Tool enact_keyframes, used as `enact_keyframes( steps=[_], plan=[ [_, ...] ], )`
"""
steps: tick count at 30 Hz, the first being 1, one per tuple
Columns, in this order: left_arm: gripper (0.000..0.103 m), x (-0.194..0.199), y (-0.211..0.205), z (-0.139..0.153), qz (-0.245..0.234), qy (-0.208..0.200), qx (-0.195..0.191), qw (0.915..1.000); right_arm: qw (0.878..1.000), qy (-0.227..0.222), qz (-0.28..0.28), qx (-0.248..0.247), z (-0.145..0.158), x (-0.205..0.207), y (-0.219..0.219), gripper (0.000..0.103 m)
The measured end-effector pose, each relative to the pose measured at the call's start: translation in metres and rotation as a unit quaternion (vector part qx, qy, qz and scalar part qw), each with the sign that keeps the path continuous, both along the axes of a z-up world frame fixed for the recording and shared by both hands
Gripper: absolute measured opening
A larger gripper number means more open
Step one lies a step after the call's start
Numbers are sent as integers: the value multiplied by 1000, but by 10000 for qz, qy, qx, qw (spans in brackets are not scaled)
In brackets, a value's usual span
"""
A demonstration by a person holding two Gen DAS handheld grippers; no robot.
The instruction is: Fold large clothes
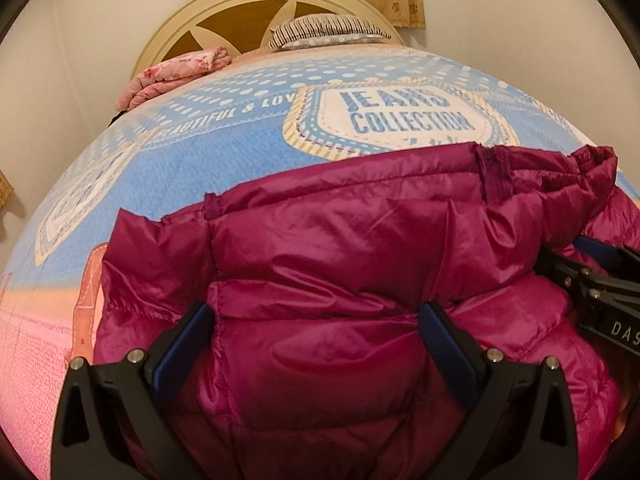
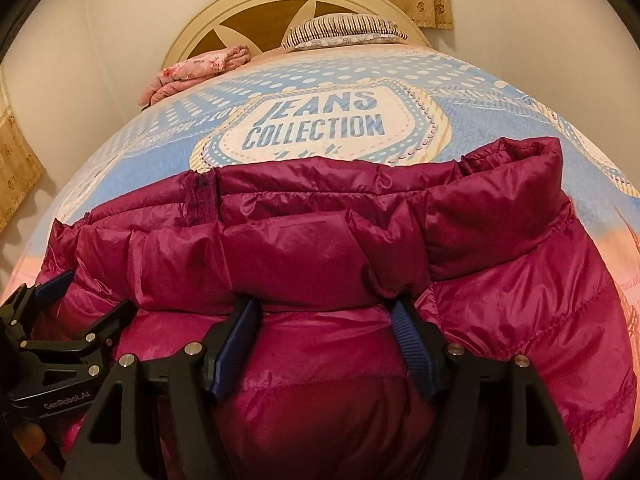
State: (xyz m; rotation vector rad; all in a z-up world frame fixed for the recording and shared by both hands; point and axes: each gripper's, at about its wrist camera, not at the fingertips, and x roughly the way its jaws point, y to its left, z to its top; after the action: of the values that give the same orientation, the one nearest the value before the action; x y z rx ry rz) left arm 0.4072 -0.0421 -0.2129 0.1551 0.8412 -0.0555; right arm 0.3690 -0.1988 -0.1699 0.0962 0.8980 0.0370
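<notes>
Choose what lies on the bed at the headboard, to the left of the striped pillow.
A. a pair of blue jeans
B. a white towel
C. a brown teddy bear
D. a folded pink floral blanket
D: a folded pink floral blanket lies at the cream headboard, left of the striped pillow.

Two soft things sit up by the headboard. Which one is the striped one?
The pillow, right of centre against the headboard, is the striped one: dark and light bands. The folded blanket to its left is pink with a flower print.

Jacket (image 1: pixel 340 248) glossy quilted nylon; bedsheet (image 1: pixel 224 148) matt cloth.
</notes>
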Motion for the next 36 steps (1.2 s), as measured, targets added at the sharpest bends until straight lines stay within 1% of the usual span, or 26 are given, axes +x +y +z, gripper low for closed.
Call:
enact_keyframes(
  steps=[7, 21, 29, 32, 34, 36],
  plan=[
    [103, 3, 0, -3, -12, 98, 12, 10000, 9998, 77, 17, -178, -1, 1, 4, 72],
    [103, 5, 1, -5, -11, 128, 6, 9999, 9986, 187, 55, -499, -3, 5, 14, 74],
    [103, 6, 2, -5, -18, 135, -16, 9999, 9986, 182, 53, -497, -3, 4, 14, 74],
    [103, 6, 1, -6, -18, 129, -32, 9999, 9993, 135, 33, -345, 5, -3, 10, 74],
    [103, 6, 1, -6, -17, 131, -35, 9999, 9990, -58, -33, -448, 18, -20, 12, 74],
    [103, 6, 1, -5, -16, 134, -44, 9999, 9988, -243, 106, -416, 27, -35, 20, 74]
  ],
)
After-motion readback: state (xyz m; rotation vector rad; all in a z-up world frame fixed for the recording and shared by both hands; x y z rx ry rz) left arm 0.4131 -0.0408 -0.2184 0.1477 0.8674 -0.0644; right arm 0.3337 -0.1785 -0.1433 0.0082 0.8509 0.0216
